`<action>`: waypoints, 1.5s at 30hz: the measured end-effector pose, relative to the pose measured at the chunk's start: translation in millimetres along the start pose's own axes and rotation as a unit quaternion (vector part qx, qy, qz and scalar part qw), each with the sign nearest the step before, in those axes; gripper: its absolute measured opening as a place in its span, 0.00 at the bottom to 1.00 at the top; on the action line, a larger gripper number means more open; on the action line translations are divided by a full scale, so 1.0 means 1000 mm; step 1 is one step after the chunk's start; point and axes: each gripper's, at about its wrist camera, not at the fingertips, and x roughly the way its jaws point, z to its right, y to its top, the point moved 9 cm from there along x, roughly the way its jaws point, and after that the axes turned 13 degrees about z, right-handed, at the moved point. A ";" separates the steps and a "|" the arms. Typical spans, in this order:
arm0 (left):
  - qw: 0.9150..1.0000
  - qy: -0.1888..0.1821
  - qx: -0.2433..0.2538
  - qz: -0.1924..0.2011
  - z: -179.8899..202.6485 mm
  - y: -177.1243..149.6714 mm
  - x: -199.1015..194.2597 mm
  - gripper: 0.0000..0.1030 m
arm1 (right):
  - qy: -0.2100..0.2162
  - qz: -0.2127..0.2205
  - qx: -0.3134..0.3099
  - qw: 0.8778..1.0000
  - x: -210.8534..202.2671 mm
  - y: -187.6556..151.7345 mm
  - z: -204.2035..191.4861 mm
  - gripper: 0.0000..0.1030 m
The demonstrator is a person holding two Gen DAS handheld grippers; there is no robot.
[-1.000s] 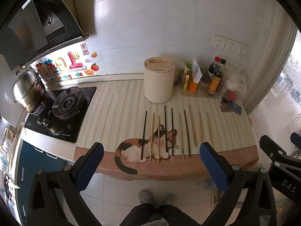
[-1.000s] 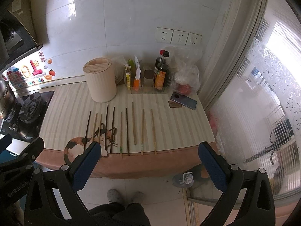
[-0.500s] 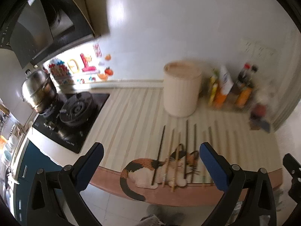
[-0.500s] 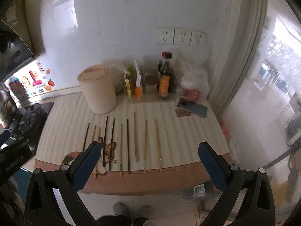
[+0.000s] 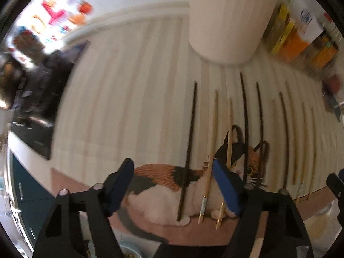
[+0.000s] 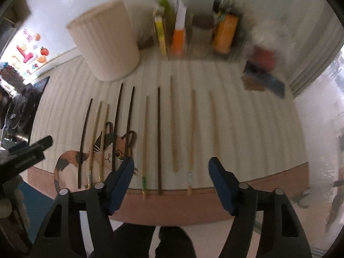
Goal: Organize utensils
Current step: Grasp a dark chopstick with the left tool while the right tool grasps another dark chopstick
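Several chopsticks, dark and light, lie side by side on a striped mat with a cat picture. Behind them stands a cream cylindrical holder. My left gripper hangs over the row's left end with its jaws closing. A dark chopstick and a light one show between its fingers, untouched. My right gripper hovers over the row's right half, jaws closing too. A green-tipped chopstick and a dark chopstick show between its fingers, neither pressed.
Sauce bottles and boxes crowd the back right, with a phone beside them. A black stove lies to the left. The chopstick ends reach the mat's pink front edge. A person's legs show below it.
Both grippers have dropped toward the counter and tipped downward, so the chopsticks fill the views. Both pairs of jaws stand narrower than before.
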 end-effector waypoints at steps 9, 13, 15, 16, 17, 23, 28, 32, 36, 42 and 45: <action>0.997 -0.040 0.013 -0.062 0.014 -0.005 0.066 0.41 | -0.017 -0.073 0.014 0.997 0.077 0.004 0.001 0.62; 0.997 -0.050 0.024 -0.055 0.021 -0.002 0.061 0.16 | -0.033 -0.089 0.018 0.995 0.097 0.010 0.005 0.61; 0.997 -0.056 0.029 -0.053 0.022 0.002 0.059 0.04 | -0.039 -0.096 0.023 0.994 0.103 0.013 0.005 0.56; 0.996 -0.059 0.027 -0.054 0.020 0.001 0.057 0.04 | -0.037 -0.104 0.030 0.993 0.106 0.013 0.004 0.55; 0.996 -0.060 0.027 -0.055 0.020 0.003 0.057 0.04 | -0.031 -0.107 0.037 0.993 0.107 0.015 0.001 0.54; 0.997 -0.044 0.005 -0.068 -0.009 0.000 0.045 0.03 | 0.014 -0.118 0.047 0.992 0.115 0.024 -0.041 0.48; 0.996 -0.038 -0.028 -0.080 -0.044 -0.002 0.034 0.03 | 0.080 -0.147 0.057 0.984 0.133 0.023 -0.091 0.37; 0.994 -0.038 -0.053 -0.087 -0.067 -0.011 0.024 0.03 | 0.088 -0.168 0.039 0.981 0.149 0.019 -0.116 0.33; 0.992 -0.042 -0.072 -0.089 -0.097 -0.014 0.024 0.03 | 0.053 -0.180 0.000 0.982 0.164 0.008 -0.126 0.21; 0.992 -0.071 -0.065 -0.081 -0.118 0.009 0.022 0.03 | -0.007 -0.173 -0.079 0.982 0.145 0.003 -0.136 0.06; 0.990 -0.092 -0.054 -0.090 -0.115 0.009 0.023 0.06 | -0.004 -0.181 -0.078 0.980 0.133 -0.003 -0.132 0.06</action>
